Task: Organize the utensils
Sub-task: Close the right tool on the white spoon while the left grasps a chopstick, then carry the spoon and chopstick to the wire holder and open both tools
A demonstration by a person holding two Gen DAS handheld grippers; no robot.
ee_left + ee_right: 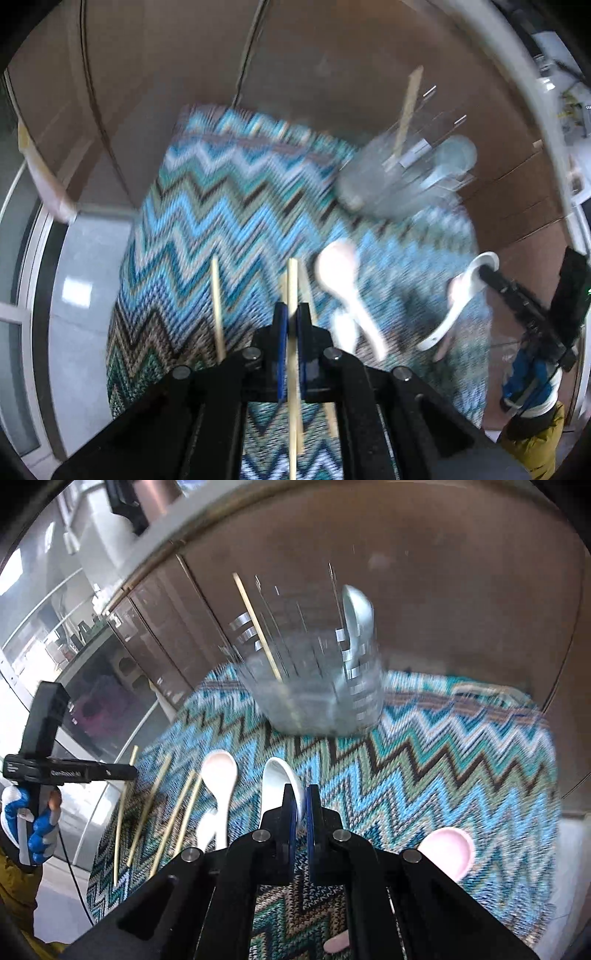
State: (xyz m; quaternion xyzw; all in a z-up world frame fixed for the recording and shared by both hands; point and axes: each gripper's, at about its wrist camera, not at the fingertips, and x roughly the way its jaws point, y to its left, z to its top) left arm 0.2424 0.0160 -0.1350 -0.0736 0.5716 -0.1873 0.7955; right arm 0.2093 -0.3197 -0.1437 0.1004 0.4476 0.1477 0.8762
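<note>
My left gripper (292, 314) is shut on a wooden chopstick (293, 280) and holds it above the zigzag mat (207, 206). My right gripper (301, 795) is shut on a white ceramic spoon (275, 779), also seen in the left wrist view (469, 284). A clear glass holder (314, 672) stands at the far end of the mat with one chopstick (256, 626) and one spoon (354, 616) in it. Several loose chopsticks (159, 812) and a white spoon (218, 786) lie on the mat. A pink spoon (448, 851) lies at the right.
The mat covers a brown table (184, 74). The left gripper's body (55, 771) and gloved hand (29, 834) show at the left of the right wrist view. Cabinets (155, 627) stand behind the table.
</note>
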